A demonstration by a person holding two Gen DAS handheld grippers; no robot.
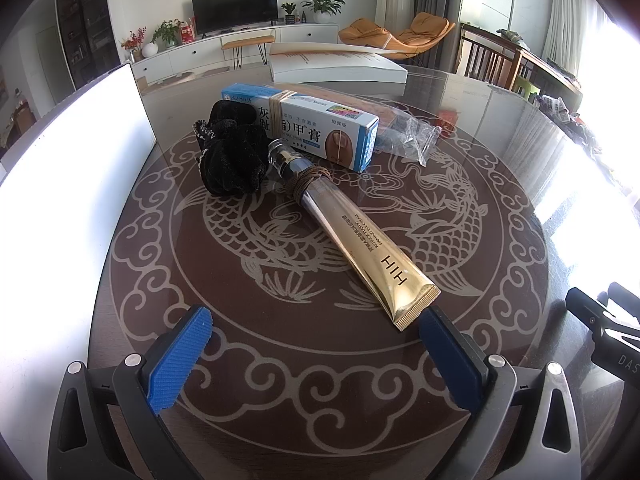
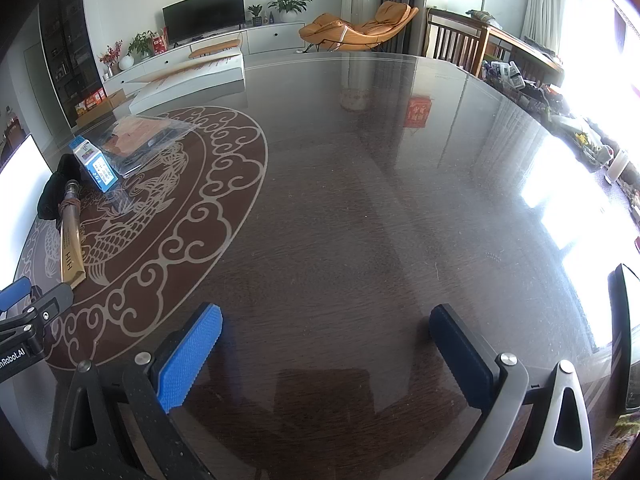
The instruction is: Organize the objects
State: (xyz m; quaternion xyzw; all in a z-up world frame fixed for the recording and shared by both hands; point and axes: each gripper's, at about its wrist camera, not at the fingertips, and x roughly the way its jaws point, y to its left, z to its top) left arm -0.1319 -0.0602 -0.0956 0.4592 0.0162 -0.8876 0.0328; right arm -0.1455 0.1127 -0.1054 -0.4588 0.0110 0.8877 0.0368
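A gold cream tube [image 1: 352, 236] with brown cord wound near its clear cap lies diagonally on the patterned glass table [image 1: 280, 360]. Its crimped end nearly touches the right fingertip of my open left gripper [image 1: 316, 324]. Beyond the cap sit a black velvet scrunchie [image 1: 230, 156] and a blue-white medicine box [image 1: 316, 124] with a rubber band round it. A clear plastic packet [image 1: 408, 132] lies behind the box. My right gripper [image 2: 326, 324] hangs open over bare dark table, with the tube [image 2: 72, 240], box [image 2: 98, 166] and packet [image 2: 140, 136] far to its left.
A white book or box [image 1: 340, 64] lies at the table's far side. A bright white panel [image 1: 72, 160] stands at the left. Part of the right gripper's body [image 1: 604, 324] shows at the right edge of the left wrist view. A dark screen edge [image 2: 624, 332] stands at the table's right.
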